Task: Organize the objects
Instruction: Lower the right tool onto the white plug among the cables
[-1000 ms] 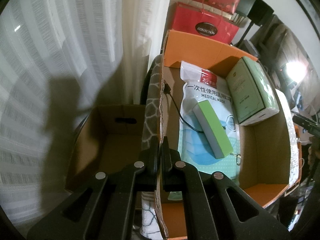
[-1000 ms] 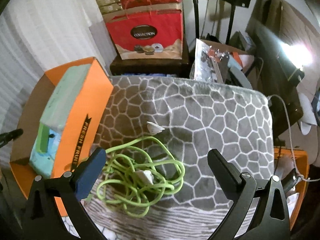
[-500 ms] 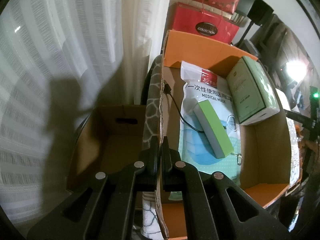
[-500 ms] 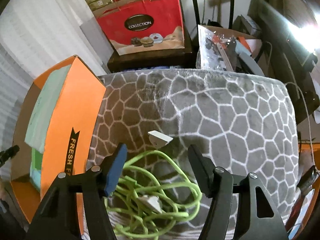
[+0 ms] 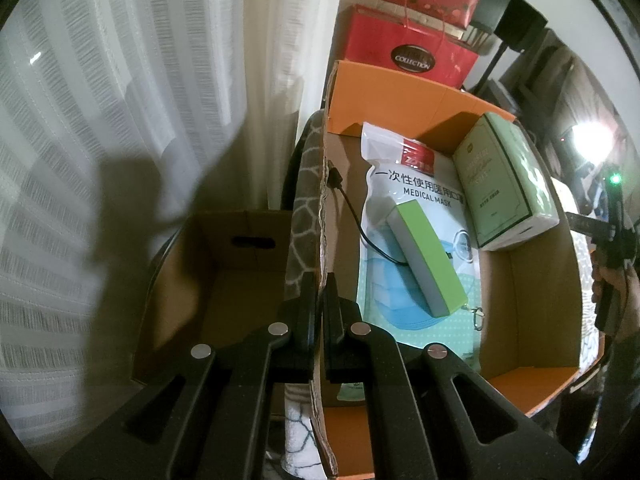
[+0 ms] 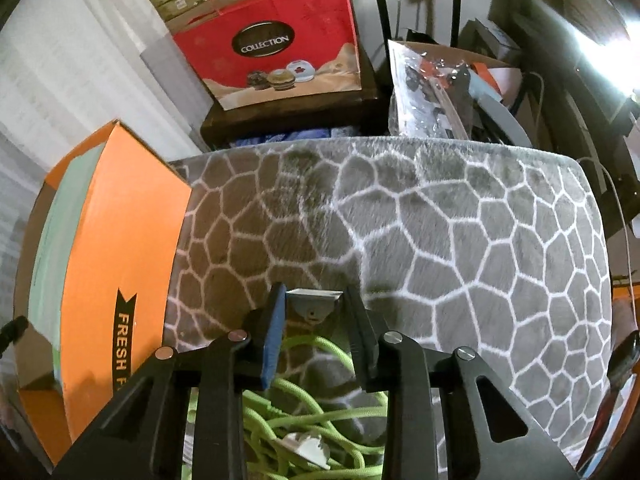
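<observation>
My left gripper (image 5: 320, 286) is shut on the thin cardboard side wall of the orange box (image 5: 400, 92). Inside the box lie a medical mask pack (image 5: 404, 184), a green power bank (image 5: 426, 256), a pale green tissue box (image 5: 508, 184) and a black cable (image 5: 352, 208). In the right wrist view a tangled green cable (image 6: 316, 412) lies on the grey patterned cover (image 6: 460, 248). My right gripper (image 6: 315, 300) is low over it with its jaws closing. The cable's white plug (image 6: 314, 304) sits between the pads, almost filling the gap.
An empty brown carton (image 5: 224, 288) stands left of the orange box (image 6: 120, 248), against a white curtain (image 5: 140, 80). A red gift bag (image 6: 276, 52) and a cluttered box (image 6: 448, 80) sit beyond the cover. A second white plug (image 6: 308, 446) lies in the tangle.
My right gripper has come down and forward over the green cable, and its jaws have narrowed from wide apart to just around the white plug. The left gripper has not moved.
</observation>
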### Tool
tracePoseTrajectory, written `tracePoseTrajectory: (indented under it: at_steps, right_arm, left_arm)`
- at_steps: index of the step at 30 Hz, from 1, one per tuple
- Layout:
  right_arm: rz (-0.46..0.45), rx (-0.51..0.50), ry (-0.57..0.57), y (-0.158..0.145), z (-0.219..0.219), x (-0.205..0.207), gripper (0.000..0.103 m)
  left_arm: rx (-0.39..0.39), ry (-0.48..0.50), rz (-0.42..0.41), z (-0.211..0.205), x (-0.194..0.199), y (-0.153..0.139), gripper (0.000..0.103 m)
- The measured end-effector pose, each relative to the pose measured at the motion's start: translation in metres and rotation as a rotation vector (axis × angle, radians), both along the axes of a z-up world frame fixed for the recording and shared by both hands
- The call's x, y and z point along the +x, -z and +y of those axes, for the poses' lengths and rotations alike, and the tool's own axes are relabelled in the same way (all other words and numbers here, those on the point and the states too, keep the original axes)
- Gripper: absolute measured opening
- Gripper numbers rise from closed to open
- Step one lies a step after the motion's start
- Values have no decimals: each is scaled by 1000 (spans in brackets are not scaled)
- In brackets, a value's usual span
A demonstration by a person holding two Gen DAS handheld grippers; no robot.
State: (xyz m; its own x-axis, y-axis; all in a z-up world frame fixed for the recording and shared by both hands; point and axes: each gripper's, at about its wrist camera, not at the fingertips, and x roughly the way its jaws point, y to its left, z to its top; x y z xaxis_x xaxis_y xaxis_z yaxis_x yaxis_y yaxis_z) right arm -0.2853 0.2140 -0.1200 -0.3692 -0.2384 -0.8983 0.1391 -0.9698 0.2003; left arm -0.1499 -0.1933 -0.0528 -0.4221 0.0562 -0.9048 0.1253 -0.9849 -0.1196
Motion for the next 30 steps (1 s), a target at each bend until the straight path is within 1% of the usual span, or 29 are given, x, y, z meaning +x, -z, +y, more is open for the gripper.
tracePoseTrajectory:
  at_steps: [5,11,19,24,30]
  right_arm:
    - [-18,-9,13,2,3,-10,29]
    - [-12,41,-10,6,-7,-17,29]
    - [14,124,-57,5,-18,-14,27]
    - [43,118,-75,-11,-19,-7,27]
    - [86,127,-113,-44,-26,4,27]
  left_arm:
    - [2,-1,0,1,0,0,2]
    - [2,-1,1,1,1,0,2]
    - [3,-1,2,0,0,0,2]
    - [2,-1,2,0,1,0,2]
    - [2,-1,2,0,1,-1,2]
